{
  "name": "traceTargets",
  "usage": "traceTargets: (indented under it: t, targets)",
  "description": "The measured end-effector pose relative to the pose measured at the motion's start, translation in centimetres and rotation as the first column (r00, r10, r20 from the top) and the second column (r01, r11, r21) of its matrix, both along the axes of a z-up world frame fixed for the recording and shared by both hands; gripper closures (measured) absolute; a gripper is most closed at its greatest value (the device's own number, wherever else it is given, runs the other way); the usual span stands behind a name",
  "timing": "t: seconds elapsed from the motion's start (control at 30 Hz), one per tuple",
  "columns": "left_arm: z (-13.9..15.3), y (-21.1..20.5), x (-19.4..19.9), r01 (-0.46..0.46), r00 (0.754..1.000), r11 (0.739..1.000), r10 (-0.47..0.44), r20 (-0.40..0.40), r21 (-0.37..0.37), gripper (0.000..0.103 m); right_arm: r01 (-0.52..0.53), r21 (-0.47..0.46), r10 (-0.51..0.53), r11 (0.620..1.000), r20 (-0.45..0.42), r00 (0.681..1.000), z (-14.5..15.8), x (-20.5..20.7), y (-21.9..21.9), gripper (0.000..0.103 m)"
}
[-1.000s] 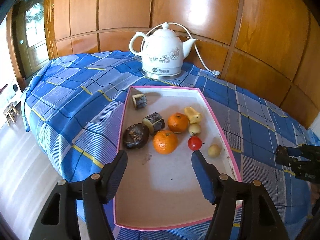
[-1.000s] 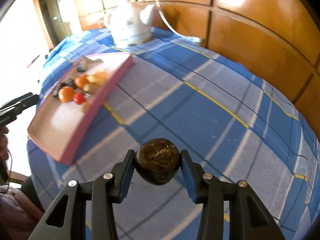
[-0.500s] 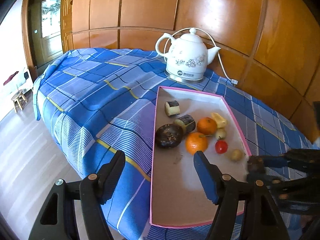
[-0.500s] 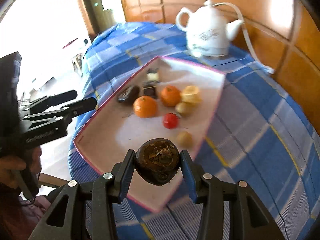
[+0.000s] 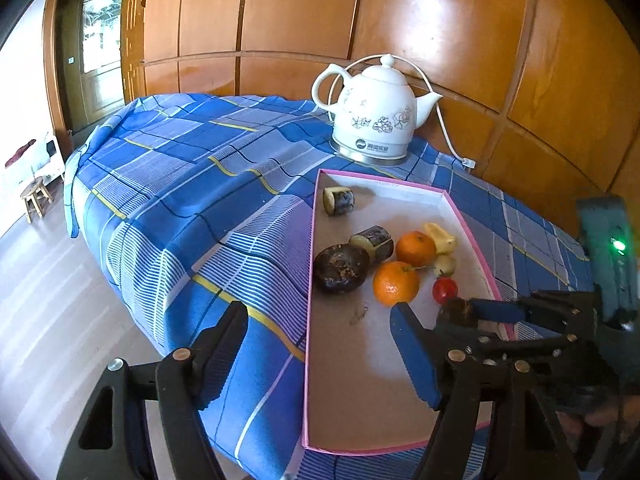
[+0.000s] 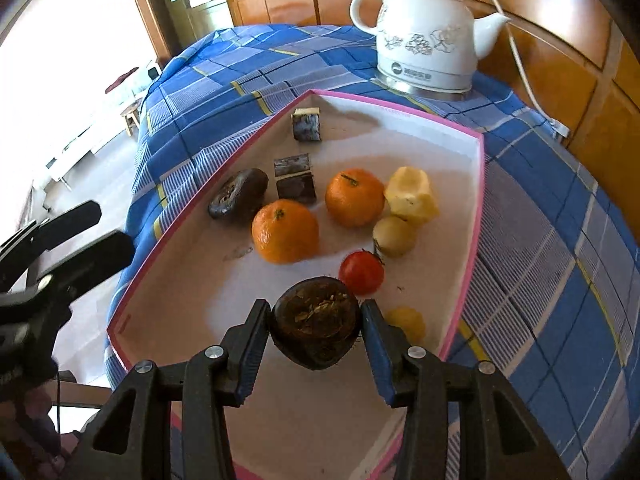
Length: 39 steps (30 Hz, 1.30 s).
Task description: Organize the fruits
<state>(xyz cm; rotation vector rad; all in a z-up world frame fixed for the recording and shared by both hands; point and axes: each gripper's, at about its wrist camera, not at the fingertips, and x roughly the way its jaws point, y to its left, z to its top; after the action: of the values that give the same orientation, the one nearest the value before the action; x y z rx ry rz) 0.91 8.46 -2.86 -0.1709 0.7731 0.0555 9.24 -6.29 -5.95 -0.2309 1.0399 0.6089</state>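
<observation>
Since a second earlier, the right gripper [image 6: 316, 326] had swung in from over the bare checked cloth [image 5: 192, 184] to hang above the pink-edged tray [image 6: 478, 184], its fingers [image 6: 250, 354] clamped on a dark brown fruit [image 6: 316, 328]. Within the tray, that fruit hung over the near end, just short of the red tomato [image 6: 361, 272] and beside a small yellow fruit [image 6: 405, 322]. The left gripper [image 5: 320, 354] hovered at the tray's near left edge, its jaws opening with nothing between them. To do the placing well, I judged the fruit should be lowered onto bare tray floor before release, clear of the tomato.
</observation>
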Motion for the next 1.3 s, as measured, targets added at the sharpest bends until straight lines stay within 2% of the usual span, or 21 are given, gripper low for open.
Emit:
traceTargets:
  t: [0.07,0.2,0.37,0.53,0.63,0.73,0.87,0.97,1.1,1.3]
  targets:
    - [-0.1,-0.2,0.0,0.004,1.000,1.000,-0.004,-0.001,0.005,0.029,-0.003,0.016,0.003,1.000,0.007,1.000,0.2,-0.5,-0.4,0.055]
    - [0.1,-0.6,-0.1,0.009,1.000,1.000,-0.009,-0.001,0.008,0.029,0.022,-0.010,-0.021,1.000,0.060,0.998,0.4,-0.1,-0.2,0.055]
    - [0.7,-0.5,-0.2,0.000,1.000,1.000,-0.001,0.019,0.015,0.025,0.030,0.048,-0.033,0.998,0.063,0.997,1.9,-0.2,-0.9,0.055]
    - [0.7,-0.6,-0.3,-0.004,1.000,1.000,0.004,0.021,0.018,0.025,-0.009,0.074,0.006,0.997,0.044,0.999,2.4,-2.5,-1.8,0.055]
    - [0.7,-0.6,-0.3,-0.004,1.000,1.000,0.004,0.021,0.019,0.025,-0.041,0.080,0.041,0.996,0.008,0.999,1.9,-3.7,-1.8,0.068]
    - [0.8,-0.7,-0.4,-0.001,1.000,1.000,0.001,0.026,0.022,0.025,-0.055,0.047,0.056,0.997,-0.024,0.998,0.9,-3.9,-1.3,0.075]
    - [1.0,-1.0,-0.6,0.004,0.999,1.000,-0.005,0.032,0.027,0.023,-0.050,0.016,0.050,0.999,-0.021,0.999,-0.1,-2.7,-0.2,0.080]
    - [1.1,-1.1,-0.6,0.009,0.999,0.999,-0.010,0.035,0.031,0.023,-0.014,-0.010,0.014,1.000,0.007,1.000,0.0,-1.4,0.4,0.080]
    - [1.2,-1.4,-0.7,0.016,0.999,0.999,-0.017,0.035,0.034,0.021,0.011,0.012,-0.011,1.000,0.002,1.000,0.2,-0.5,0.4,0.080]
    - [1.3,-1.7,-1.0,0.021,0.999,0.999,-0.022,0.041,0.034,0.018,0.030,0.047,-0.031,0.998,0.005,1.000,0.7,-2.4,-0.5,0.080]
